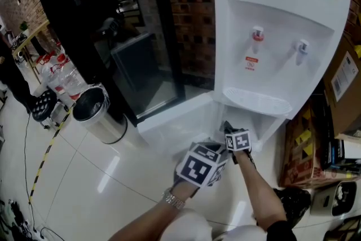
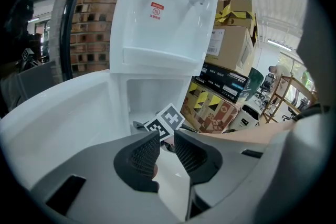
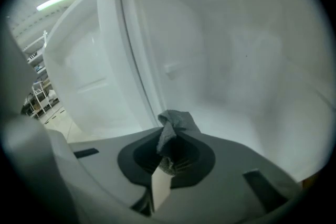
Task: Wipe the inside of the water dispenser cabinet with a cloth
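Holding item: cloth (image 3: 176, 124), grey, bunched into a twisted wad. It is pinched between the jaws of the right hand-held gripper (image 3: 167, 157), which are pressed together on its lower end. The free end stands up and forward past the jaw tips.

Location: the lower cabinet (image 3: 252, 76) of the white water dispenser (image 1: 282, 36), under the taps and drip tray. The right hand-held gripper is at the opening and points into it, as the head view shows.

Key relation: the cabinet's white inner surfaces lie straight ahead and to the right of the cloth. The open door (image 3: 79, 71) swings off to the left. The cloth's free end points toward the back wall. Whether it touches any surface cannot be told; it appears just short of the floor of the compartment.

Second unit: left hand-held gripper (image 2: 167, 152), jaws spread, nothing between them. It hangs outside the cabinet, behind and beside the right one. Its view looks past the right unit's marker cube (image 2: 165, 122) into the opening.

Nearer unit: the right, by a clear margin, and the only one carrying the cloth.

Judgement: the wiping stroke falls to the right hand-held gripper. It likely needs a short push forward or down to seat the cloth on a wall, then sweeps across it.
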{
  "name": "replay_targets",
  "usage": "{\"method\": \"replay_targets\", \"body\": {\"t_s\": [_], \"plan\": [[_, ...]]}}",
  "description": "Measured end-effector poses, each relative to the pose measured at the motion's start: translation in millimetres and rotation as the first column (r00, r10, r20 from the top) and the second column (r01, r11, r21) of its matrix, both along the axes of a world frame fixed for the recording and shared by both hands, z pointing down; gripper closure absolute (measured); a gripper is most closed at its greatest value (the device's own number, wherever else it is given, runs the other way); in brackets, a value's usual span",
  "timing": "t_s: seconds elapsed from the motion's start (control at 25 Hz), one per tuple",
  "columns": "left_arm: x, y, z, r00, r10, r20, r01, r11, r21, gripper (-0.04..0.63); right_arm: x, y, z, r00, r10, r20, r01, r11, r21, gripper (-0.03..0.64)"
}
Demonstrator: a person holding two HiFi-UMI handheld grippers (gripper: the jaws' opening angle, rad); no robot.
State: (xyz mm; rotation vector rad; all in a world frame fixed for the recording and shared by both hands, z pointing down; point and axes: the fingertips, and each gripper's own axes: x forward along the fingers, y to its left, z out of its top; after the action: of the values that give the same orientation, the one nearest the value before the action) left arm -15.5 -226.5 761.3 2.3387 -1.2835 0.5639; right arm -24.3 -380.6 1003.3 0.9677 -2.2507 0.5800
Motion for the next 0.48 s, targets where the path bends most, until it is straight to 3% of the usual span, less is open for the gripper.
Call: {"method": "replay_targets", "body": {"t_s": [0.16,0.36,0.48], "plan": [[-5,0,0,1.000,-0.007,0.008,0.007,1.000,-0.003,0.506,23,-22,-22,0.995,0.098,0.035,-0.100,0.994,0.054,0.605],[-3,1,-1,1.000,-0.003,0.009,0.003,1.000,-0.001,0.506,100,-50,-30,0.953,0.301,-0.033,-0.295,0.948,0.122,0.605],[2,-1,-1,1.000,0.003,0.006,-0.003,1.000,0.006,0.506,117,-49,-18,0.940,0.333,-0.072,-0.325,0.940,0.109,0.606]]}}
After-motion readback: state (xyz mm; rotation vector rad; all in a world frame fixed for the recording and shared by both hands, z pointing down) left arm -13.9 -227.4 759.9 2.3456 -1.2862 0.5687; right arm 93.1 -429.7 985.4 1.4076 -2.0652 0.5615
